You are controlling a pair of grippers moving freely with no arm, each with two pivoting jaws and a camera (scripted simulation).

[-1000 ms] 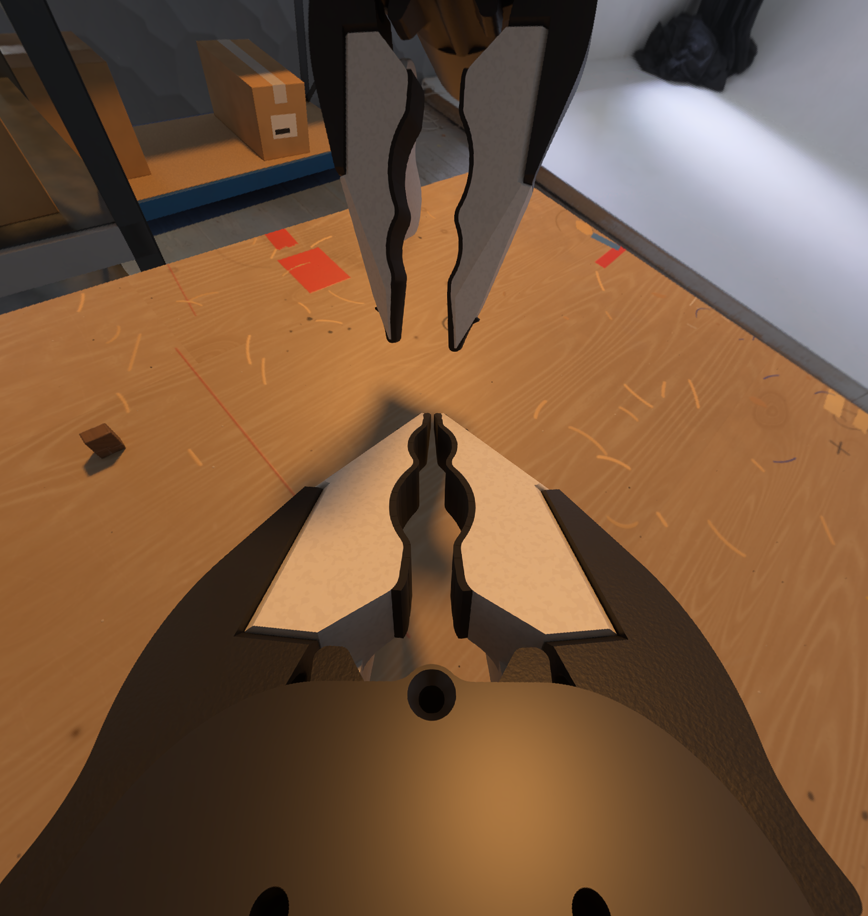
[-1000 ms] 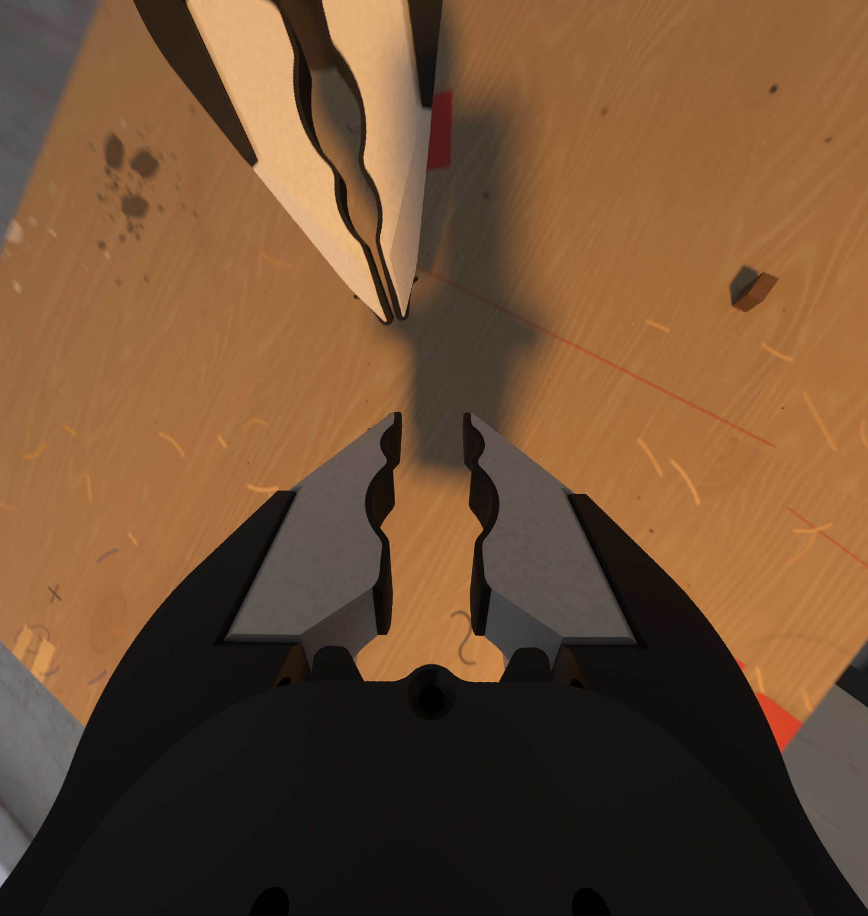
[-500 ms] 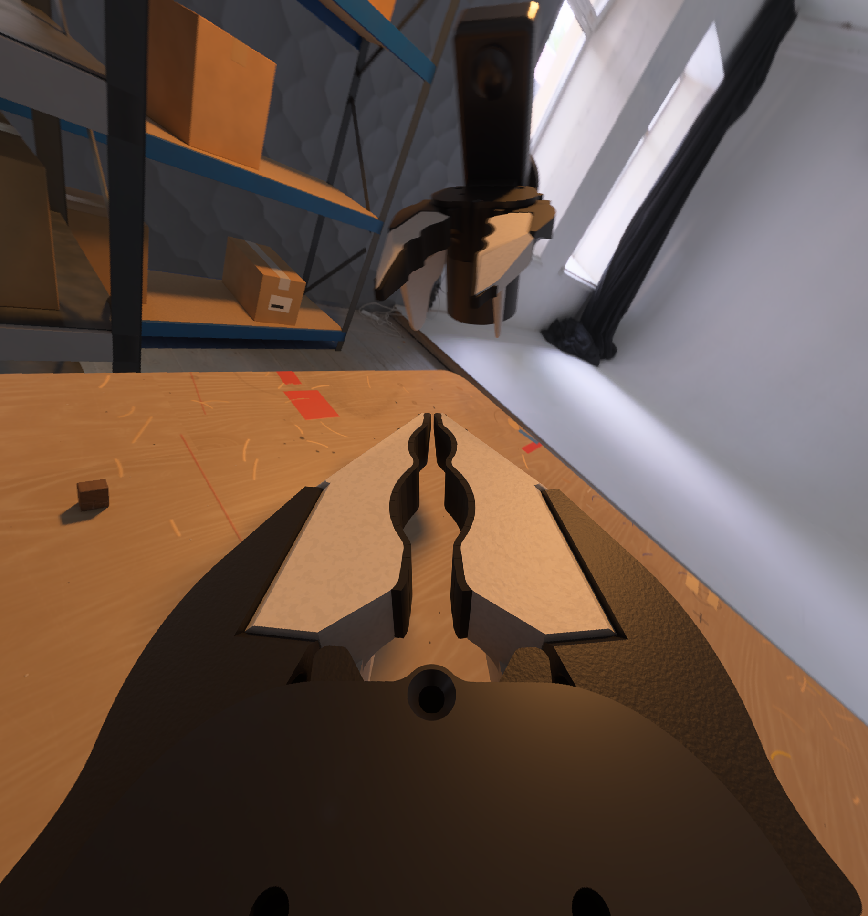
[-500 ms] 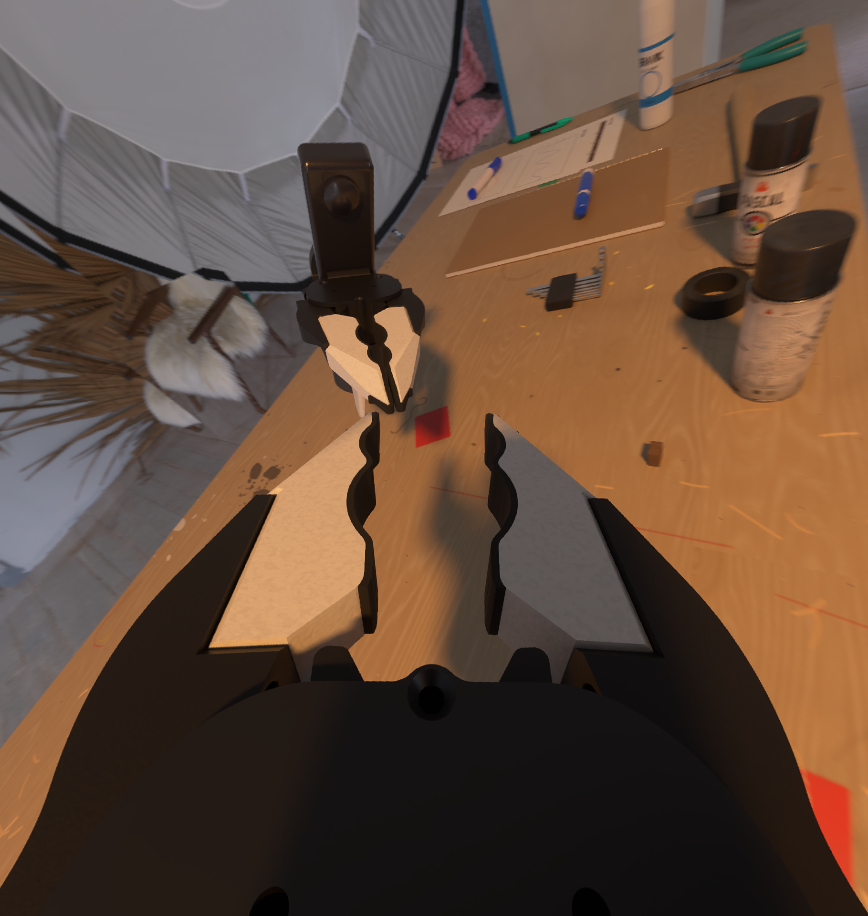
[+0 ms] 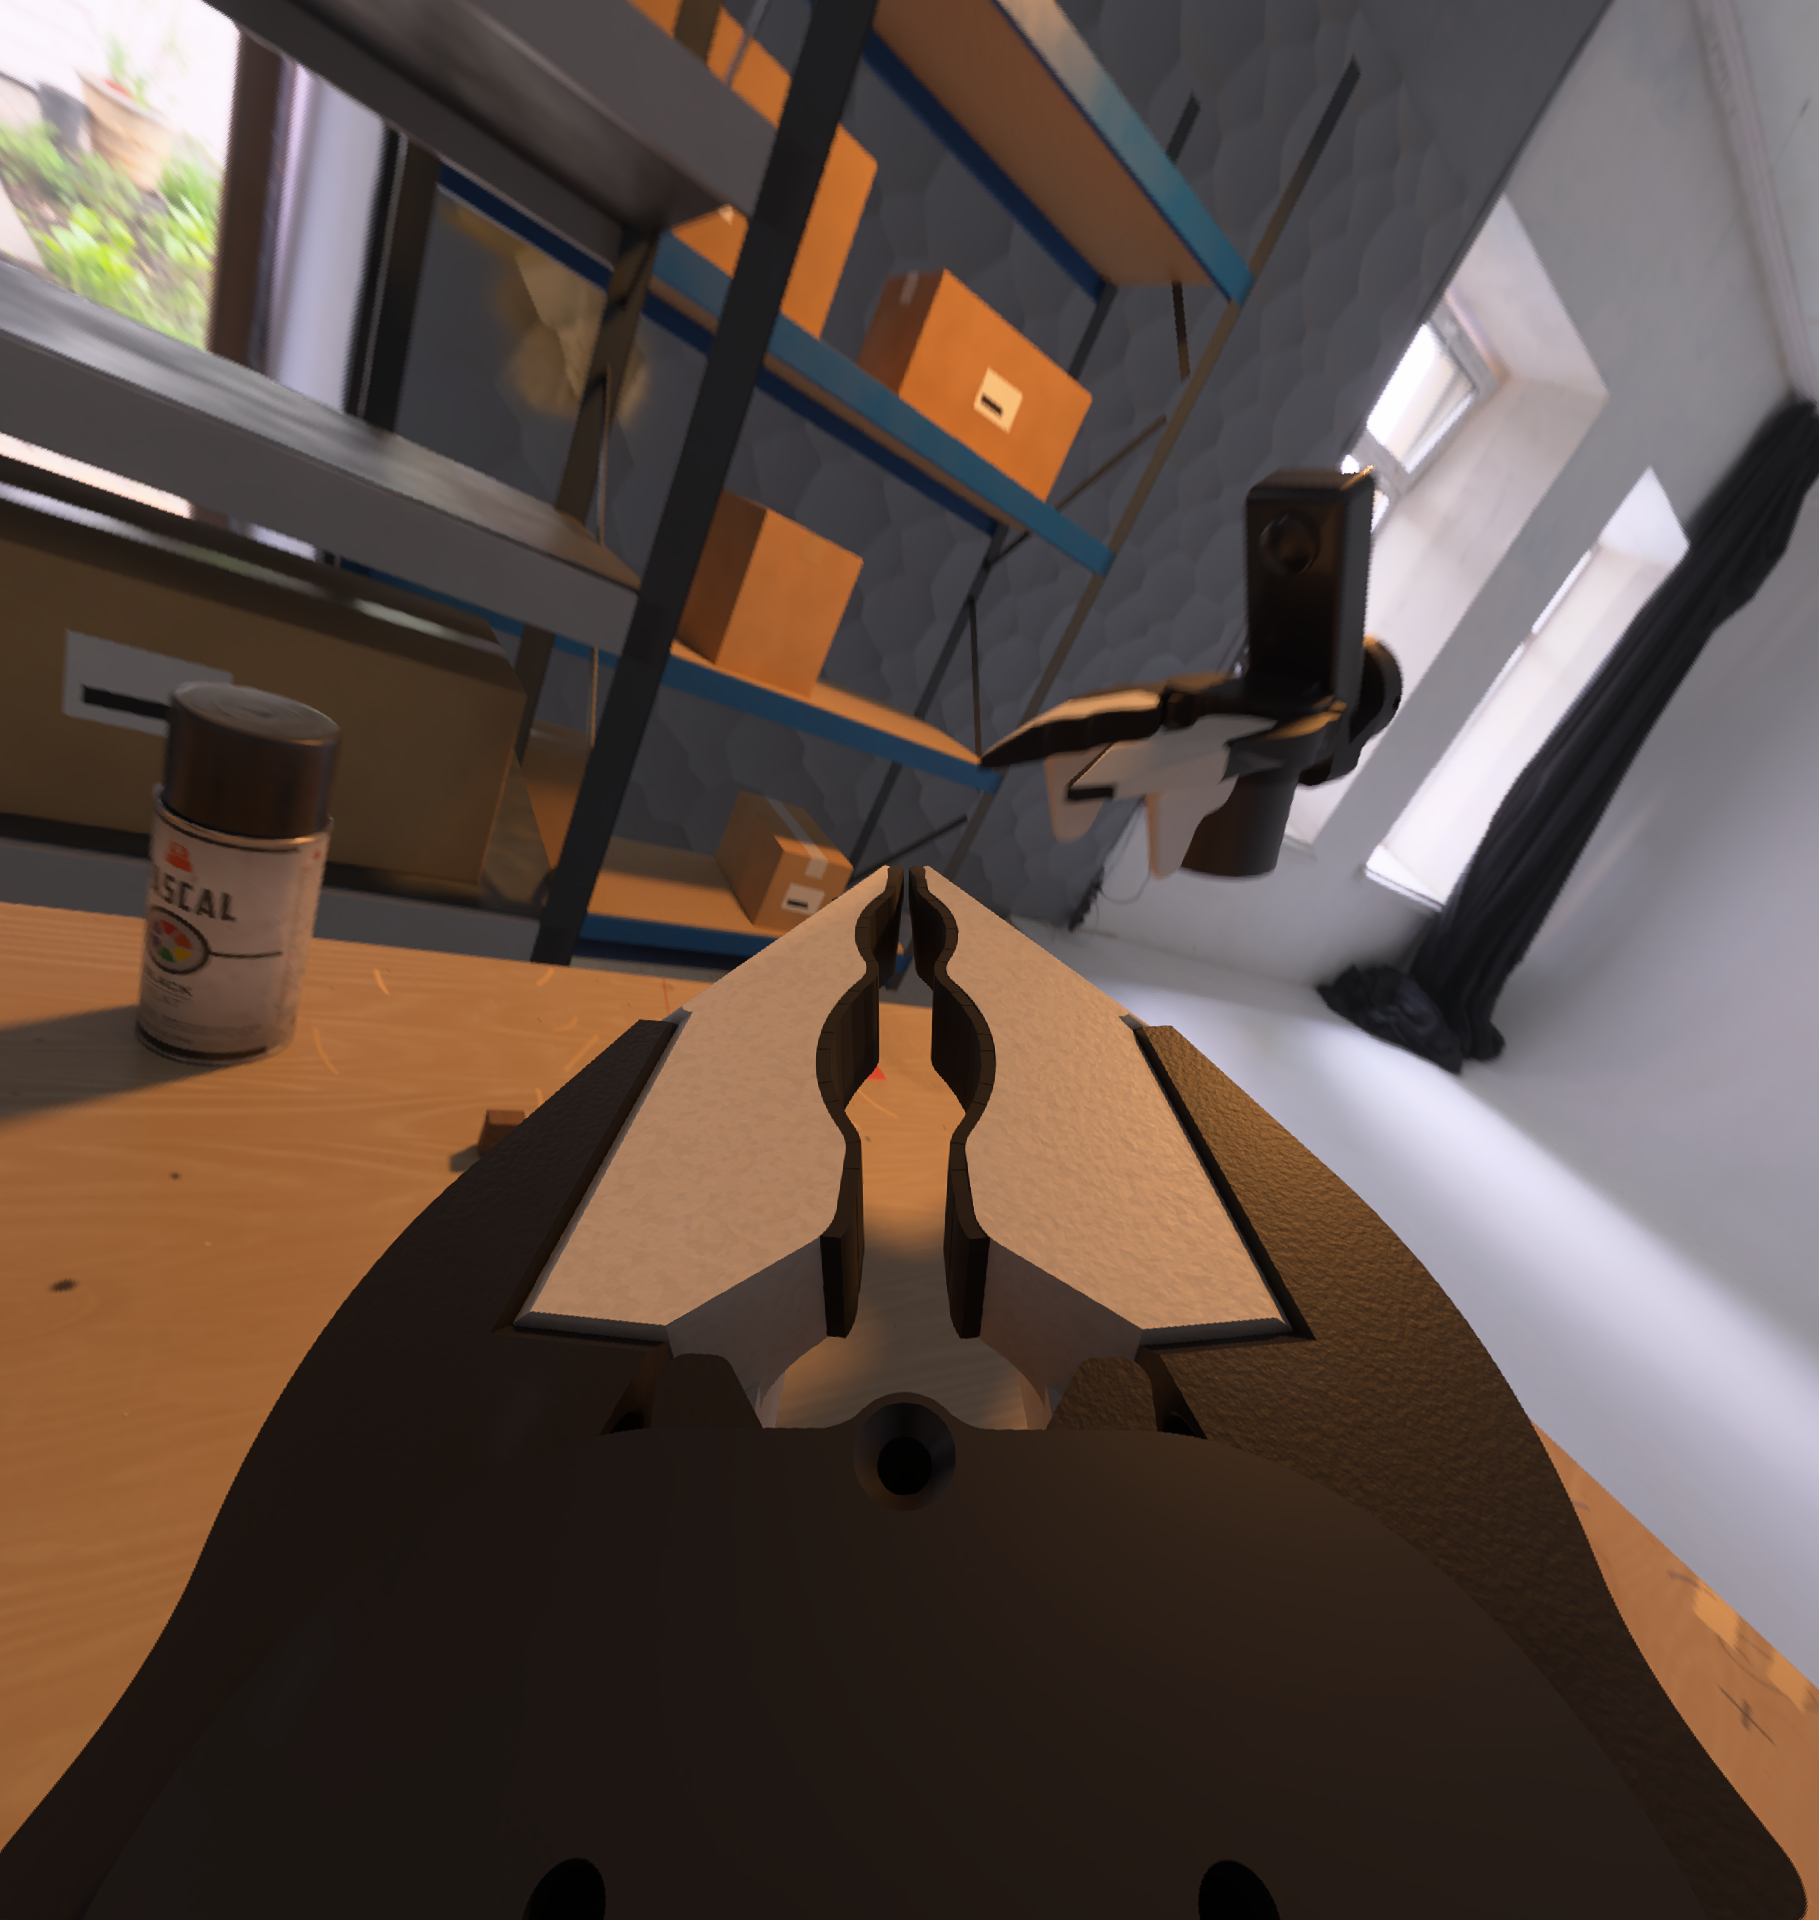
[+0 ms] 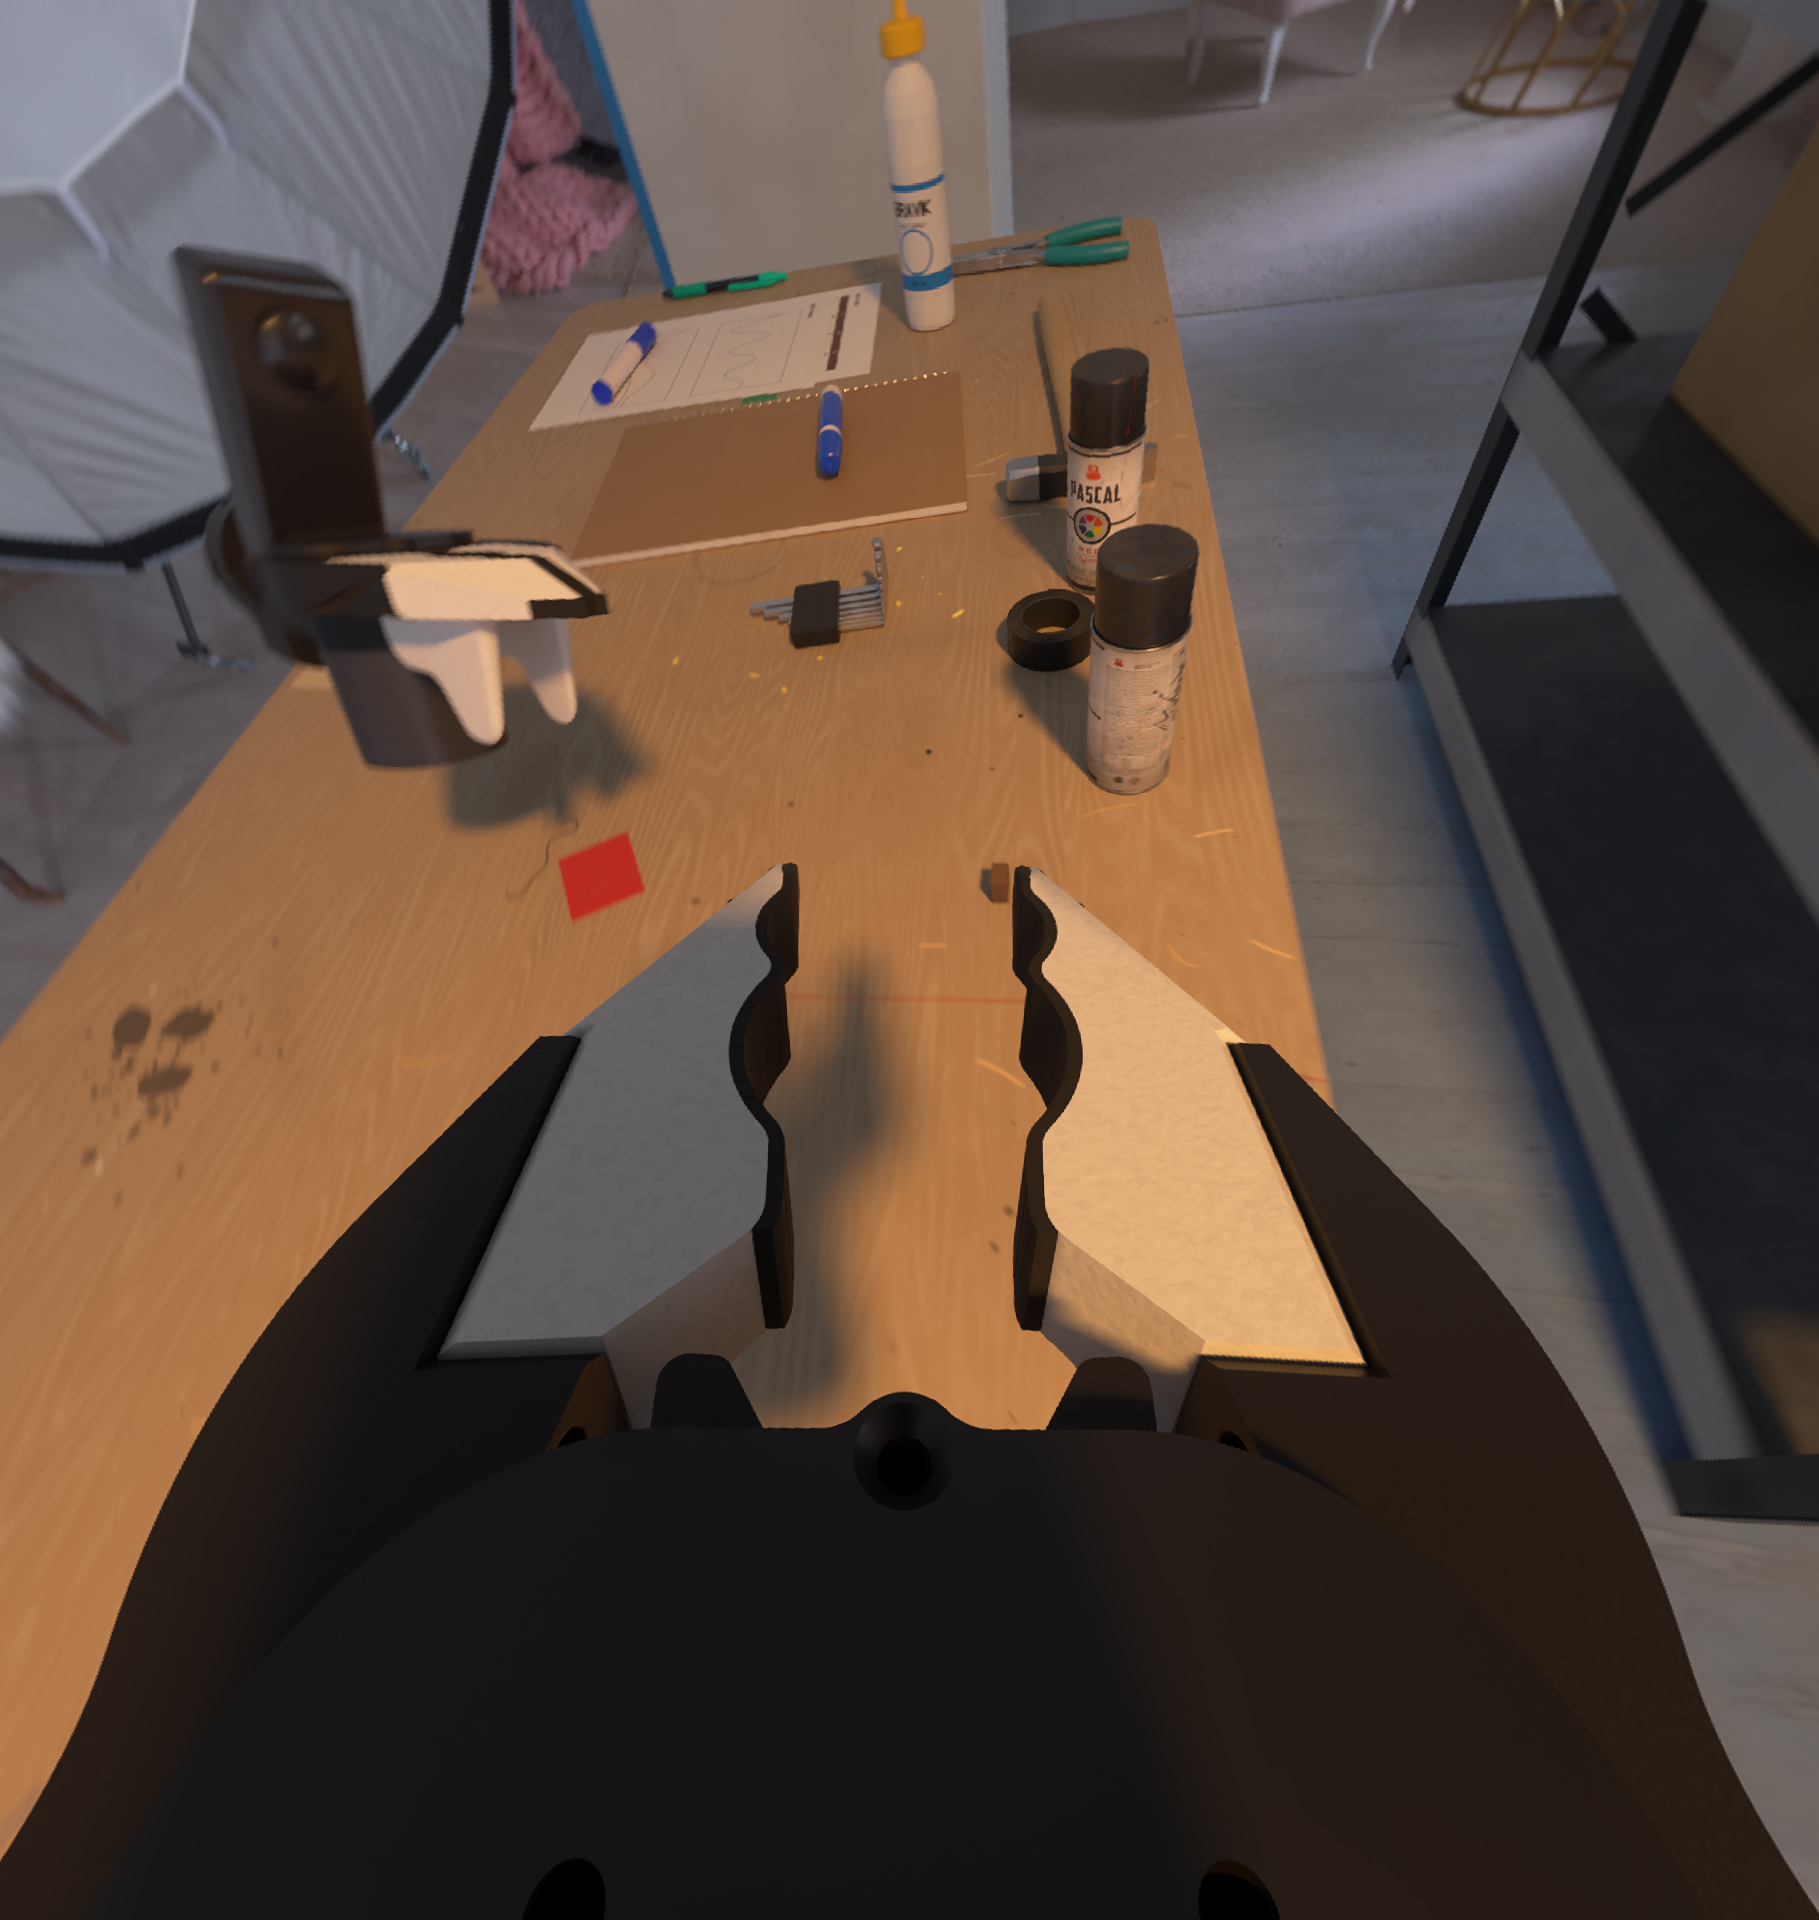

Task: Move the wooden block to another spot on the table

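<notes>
The wooden block (image 6: pixel 998 883) is a small brown cube on the wooden table (image 6: pixel 365 1091), just beyond my right gripper's right fingertip and apart from it. My right gripper (image 6: pixel 905 878) is open and empty above the table. My left gripper (image 5: pixel 905 881) is shut and empty; in its view the block (image 5: pixel 500 1125) peeks out at the left edge of its body, partly hidden. The left gripper (image 6: pixel 520 717) hangs above the table's left side in the right wrist view. The right gripper (image 5: pixel 1118 847) shows far off in the left wrist view.
Two spray cans (image 6: pixel 1139 665) (image 6: pixel 1104 468), a black tape ring (image 6: pixel 1048 629), a hex key set (image 6: pixel 827 608) and a brown board with a blue pen (image 6: pixel 780 468) lie beyond the block. A red square (image 6: pixel 601 876) marks the table. Shelving (image 5: pixel 780 343) stands past the table edge.
Both views have tilted up from looking down at the table to looking along it. The grippers have moved apart. My right gripper has opened wider; the left has stayed shut.
</notes>
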